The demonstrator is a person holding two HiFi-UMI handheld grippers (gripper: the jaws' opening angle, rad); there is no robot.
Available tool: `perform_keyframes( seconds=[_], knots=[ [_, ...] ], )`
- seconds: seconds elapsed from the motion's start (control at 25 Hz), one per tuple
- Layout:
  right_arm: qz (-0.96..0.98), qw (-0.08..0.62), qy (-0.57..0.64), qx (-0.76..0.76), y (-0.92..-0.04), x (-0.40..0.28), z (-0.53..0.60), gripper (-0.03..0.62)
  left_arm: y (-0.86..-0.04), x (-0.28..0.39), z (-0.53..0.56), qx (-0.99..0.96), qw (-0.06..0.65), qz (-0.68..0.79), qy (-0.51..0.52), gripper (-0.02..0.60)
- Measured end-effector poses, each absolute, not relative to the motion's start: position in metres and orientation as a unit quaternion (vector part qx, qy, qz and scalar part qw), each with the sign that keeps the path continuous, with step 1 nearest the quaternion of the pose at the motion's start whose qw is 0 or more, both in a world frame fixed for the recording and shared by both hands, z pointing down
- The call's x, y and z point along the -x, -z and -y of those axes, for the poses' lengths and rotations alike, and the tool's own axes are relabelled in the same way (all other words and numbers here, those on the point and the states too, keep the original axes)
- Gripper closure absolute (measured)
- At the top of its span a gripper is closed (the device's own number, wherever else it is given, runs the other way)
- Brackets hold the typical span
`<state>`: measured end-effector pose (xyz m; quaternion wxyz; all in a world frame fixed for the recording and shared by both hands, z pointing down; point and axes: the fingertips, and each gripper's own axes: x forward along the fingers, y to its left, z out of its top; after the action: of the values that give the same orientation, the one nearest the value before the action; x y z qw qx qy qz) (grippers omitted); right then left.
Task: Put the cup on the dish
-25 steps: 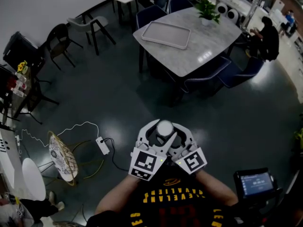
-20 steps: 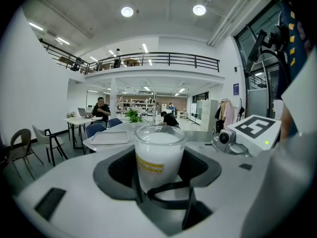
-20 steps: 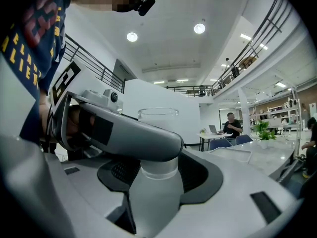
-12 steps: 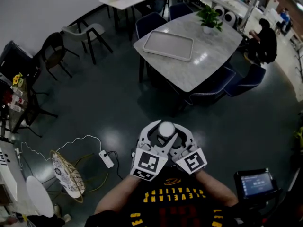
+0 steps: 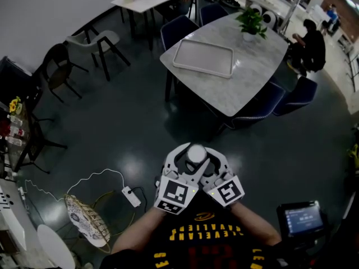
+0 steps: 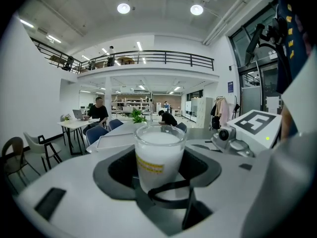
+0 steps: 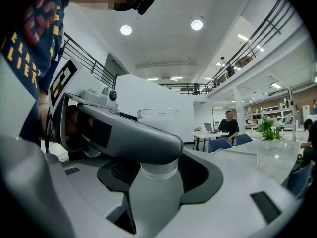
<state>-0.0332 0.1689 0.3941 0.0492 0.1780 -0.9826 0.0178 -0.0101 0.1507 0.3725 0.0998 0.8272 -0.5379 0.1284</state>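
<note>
Head view, lower centre of frame: the left claw and the right claw are brought together in front of the person's chest, above the dark floor. The cup stands upright between them, its white top showing where the two pairs of jaws meet.

Left gripper view: the jaws stand wide and close round the lower body of the cup, a clear glass with white contents and a yellow label band.

Right gripper view: the jaws likewise stand wide round the base of the cup, and one jaw of the left claw crosses in front of the glass, leaving its rim visible above.

Upper right of the head view: a pale desk carries an empty tray and a potted plant, well apart from the cup.
</note>
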Motion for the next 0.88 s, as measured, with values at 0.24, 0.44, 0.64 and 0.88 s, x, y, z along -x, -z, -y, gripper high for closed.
perform_keyframes(
  seconds=[0.24,0.44,0.64,0.88],
  knots=[
    [0.981,0.064,-0.02,-0.181,-0.402,0.051,-0.152,0.349,-0.381,0.028,-0.133,-0.829,0.113,0.534,-0.124,0.319],
    [0.982,0.068,-0.03,-0.176,-0.411,0.057,-0.118,0.349,-0.391,0.034,-0.099,-0.824,0.121,0.538,-0.131,0.319],
    [0.985,0.065,-0.02,-0.156,-0.408,0.076,-0.096,0.349,-0.387,0.054,-0.076,-0.813,0.117,0.555,-0.129,0.319],
    [0.987,0.06,-0.016,-0.147,-0.406,0.077,-0.063,0.349,-0.387,0.055,-0.043,-0.808,0.113,0.564,-0.129,0.319]
  ],
)
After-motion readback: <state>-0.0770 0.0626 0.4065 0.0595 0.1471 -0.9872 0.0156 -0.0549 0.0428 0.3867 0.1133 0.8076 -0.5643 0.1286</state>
